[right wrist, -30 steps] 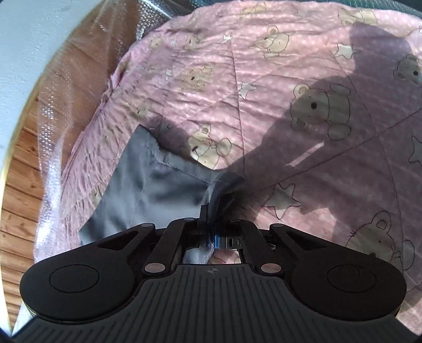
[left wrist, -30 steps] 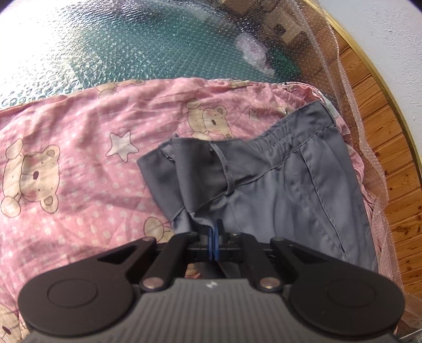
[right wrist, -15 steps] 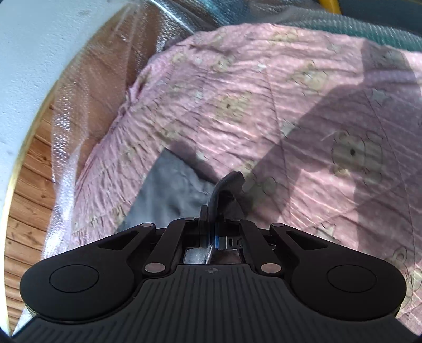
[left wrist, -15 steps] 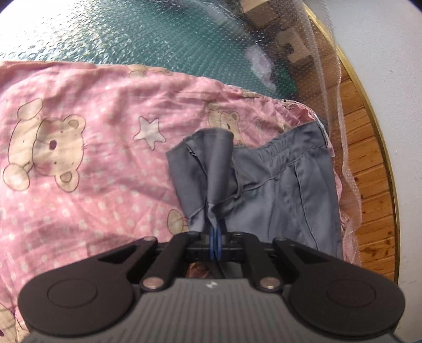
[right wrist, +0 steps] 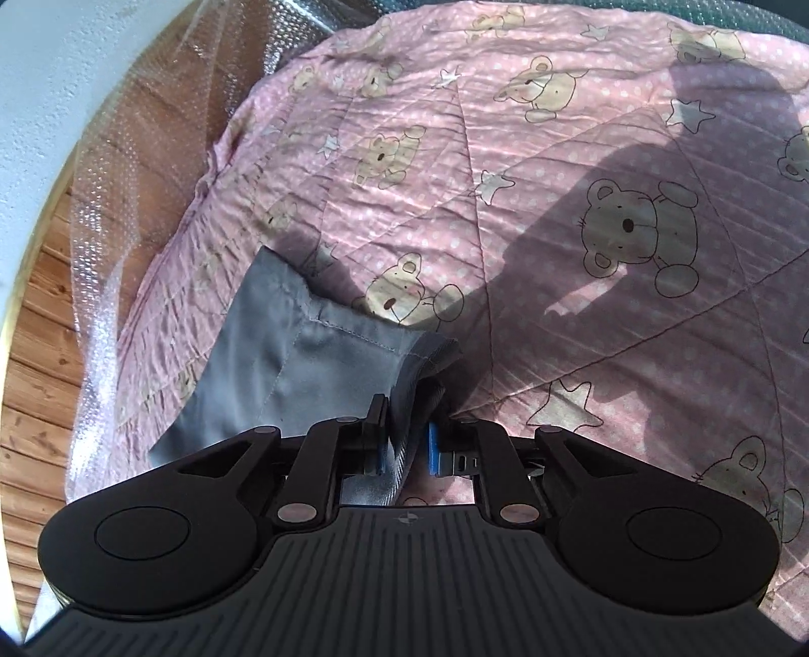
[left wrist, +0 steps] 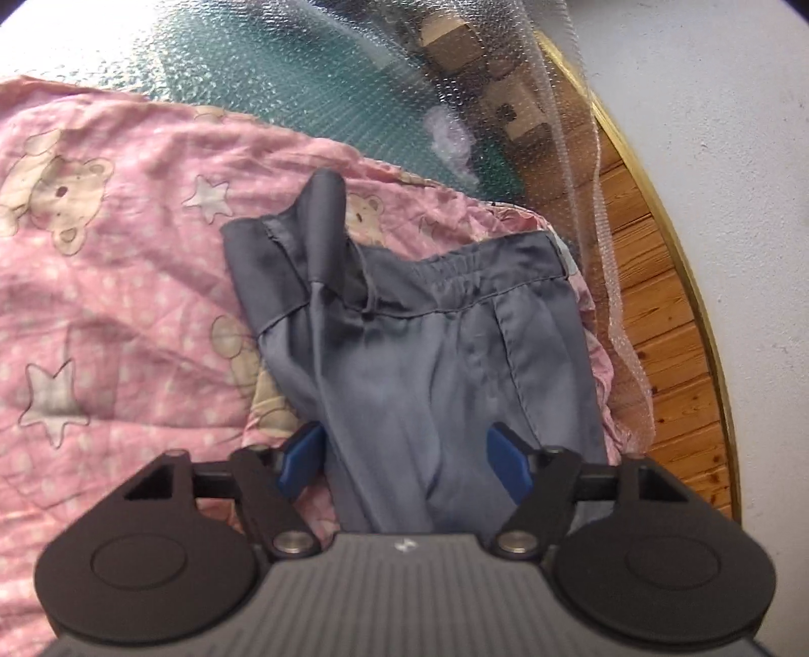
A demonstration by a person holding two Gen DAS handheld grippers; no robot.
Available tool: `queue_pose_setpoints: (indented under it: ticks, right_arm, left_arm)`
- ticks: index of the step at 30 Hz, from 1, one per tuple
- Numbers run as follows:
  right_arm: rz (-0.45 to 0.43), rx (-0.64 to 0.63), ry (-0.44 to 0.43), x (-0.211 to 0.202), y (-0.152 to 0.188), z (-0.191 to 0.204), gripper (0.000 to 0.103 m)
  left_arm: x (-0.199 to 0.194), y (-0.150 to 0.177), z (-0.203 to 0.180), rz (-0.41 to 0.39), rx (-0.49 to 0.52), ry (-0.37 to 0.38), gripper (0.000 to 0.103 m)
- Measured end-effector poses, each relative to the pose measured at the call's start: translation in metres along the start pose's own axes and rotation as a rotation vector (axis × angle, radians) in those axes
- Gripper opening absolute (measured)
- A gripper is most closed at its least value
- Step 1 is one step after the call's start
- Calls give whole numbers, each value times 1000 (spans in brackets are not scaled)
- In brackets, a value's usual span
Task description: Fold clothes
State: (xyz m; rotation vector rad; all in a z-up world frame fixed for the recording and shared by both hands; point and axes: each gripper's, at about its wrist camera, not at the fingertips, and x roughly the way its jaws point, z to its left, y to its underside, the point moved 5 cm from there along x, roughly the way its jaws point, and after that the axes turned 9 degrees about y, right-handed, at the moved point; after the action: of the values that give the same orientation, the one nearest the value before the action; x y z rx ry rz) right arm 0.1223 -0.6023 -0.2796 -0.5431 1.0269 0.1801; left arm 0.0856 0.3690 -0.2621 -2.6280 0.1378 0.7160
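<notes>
Grey shorts (left wrist: 430, 354) lie on a pink bear-print quilt (left wrist: 126, 303), waistband at the far end and one corner folded over and sticking up. My left gripper (left wrist: 404, 462) hovers over their near part. Its jaws are opening, and the blue pads (left wrist: 301, 457) stand wide apart with cloth lying loose between them. In the right wrist view a hemmed edge of the shorts (right wrist: 283, 374) runs into my right gripper (right wrist: 408, 449). Its jaws are opening too: a fold of grey cloth stands in the narrow gap, and the right pad (right wrist: 433, 447) is clear of it.
The quilt (right wrist: 556, 227) covers most of the surface, with a dark shadow across it. Bubble wrap (left wrist: 303, 76) lies over the far green surface and hangs off the edge. Wooden floor (left wrist: 657, 328) and a white wall lie beyond the edge. Cardboard boxes (left wrist: 455, 40) stand further off.
My left gripper's jaws have sprung wide and let go of the grey fold, which now rests on the shorts. The right jaws have parted a little around their fold.
</notes>
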Motion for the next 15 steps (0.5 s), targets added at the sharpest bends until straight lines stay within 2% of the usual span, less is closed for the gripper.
queue_pose_setpoints:
  ticks: [1,3,6,7,9,11,13,15]
  right_arm:
    - [1,-1,-2,0,-1,0,13]
    - [-10,-11,-13,-5,-4,2,7]
    - [-70,-13,-60,-36,-6,6,3]
    - [-61,-23,-50,-41,3,1,3]
    - [-41,-42,-27,-52,21,-9,3]
    - [9,-68,20,-40,42,-29,3]
    - [-12,-44,-7,-34,51,-42,3]
    - [-24,-48,-5,-34,52,-41,3]
  left_arm:
    - [1,-5,-4,6,12,-10,3]
    - [-7,-17,-19,2,35,-12,3]
    - [-31,-34,-40,-6,38,2,3]
    - [-35,-38,-38,7,42,-12,3]
    - [-31,-42,-17,61,38,-76,3]
    - [-21,-38,2,125,83,-168,3]
    - [-11,-32,14,180,146,-236,7]
    - [-15,-38,17,145,142,-242,11]
